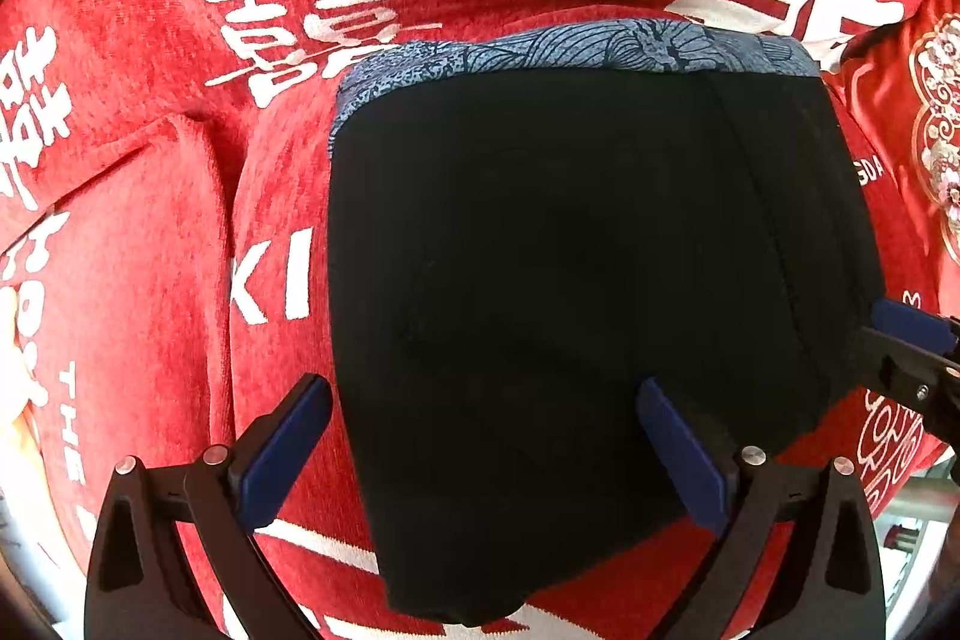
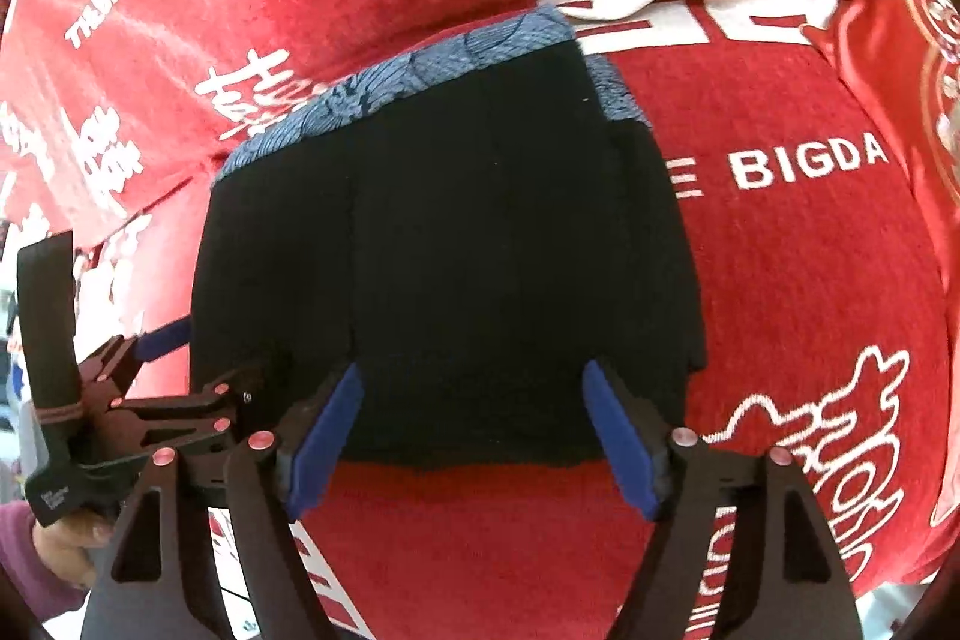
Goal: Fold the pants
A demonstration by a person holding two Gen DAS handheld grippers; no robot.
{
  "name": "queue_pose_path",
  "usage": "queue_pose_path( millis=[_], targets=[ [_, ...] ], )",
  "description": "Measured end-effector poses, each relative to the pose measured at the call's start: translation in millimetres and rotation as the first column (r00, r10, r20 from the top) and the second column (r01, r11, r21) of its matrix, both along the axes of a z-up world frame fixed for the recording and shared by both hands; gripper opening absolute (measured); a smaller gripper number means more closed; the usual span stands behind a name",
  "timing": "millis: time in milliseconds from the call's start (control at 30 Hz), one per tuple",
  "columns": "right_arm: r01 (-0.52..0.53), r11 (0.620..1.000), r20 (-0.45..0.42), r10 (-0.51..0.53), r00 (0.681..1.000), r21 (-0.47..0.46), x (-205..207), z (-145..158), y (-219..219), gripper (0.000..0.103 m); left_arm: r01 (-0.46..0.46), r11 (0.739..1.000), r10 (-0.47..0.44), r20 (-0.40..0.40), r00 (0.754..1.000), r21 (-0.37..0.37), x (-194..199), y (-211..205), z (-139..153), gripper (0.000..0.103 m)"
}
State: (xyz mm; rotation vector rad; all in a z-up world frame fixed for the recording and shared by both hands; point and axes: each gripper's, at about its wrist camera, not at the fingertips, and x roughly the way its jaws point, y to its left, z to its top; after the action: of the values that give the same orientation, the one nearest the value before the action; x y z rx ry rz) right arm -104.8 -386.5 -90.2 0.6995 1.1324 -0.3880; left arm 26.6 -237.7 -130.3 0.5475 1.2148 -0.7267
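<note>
Pants: black pants [image 1: 570,280] with a blue-grey patterned waistband [image 1: 600,49], lying flat on the red blanket [image 1: 150,250] as a compact, roughly square block; they look to me already folded at least once.
Handling: I judge them light, soft and floppy, not slippery on the fuzzy cover. They will sag if I lift one corner only, so each edge needs both layers pinched together.
Where to grip: I'd take the near hem corners, one per claw, and carry them toward the waistband, or else take one side edge.
Look: matte black, one stitched seam running down the side, leaf-like print on the band at the far edge; the near edge is a little uneven.
Left gripper [image 1: 480,436]: wide open, nothing held; it hovers at the near left part of the cloth, one blue pad [image 1: 288,454] past the side edge, the other over the fabric.
Right gripper [image 2: 474,430]: also spread wide and empty, poised at the near hem.
Surroundings: red cover printed with white characters and lettering; a second red patterned cloth [image 1: 936,130] at the right edge.
</note>
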Motion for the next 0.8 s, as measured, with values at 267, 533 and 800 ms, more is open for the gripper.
queue_pose_path(
  millis=[267, 533, 800],
  targets=[
    [-0.077, 0.993, 0.015, 0.076, 0.997, 0.09, -2, -2, -11, 0.079, -0.053, 0.998, 0.053, 0.0, 0.999, 0.027, 1, 0, -2, 0.103],
    [-0.11, 0.966, 0.068, 0.097, 0.993, 0.233, -9, -5, -31, 0.079, -0.085, 0.995, 0.084, 0.018, 0.996, 0.058, 0, -1, -2, 0.103],
    [-0.07, 0.951, 0.098, 0.042, 0.994, 0.303, -25, 1, -58, 0.079, -0.076, 0.994, 0.074, 0.03, 0.997, 0.081, -1, -3, 0, 0.103]
  ],
)
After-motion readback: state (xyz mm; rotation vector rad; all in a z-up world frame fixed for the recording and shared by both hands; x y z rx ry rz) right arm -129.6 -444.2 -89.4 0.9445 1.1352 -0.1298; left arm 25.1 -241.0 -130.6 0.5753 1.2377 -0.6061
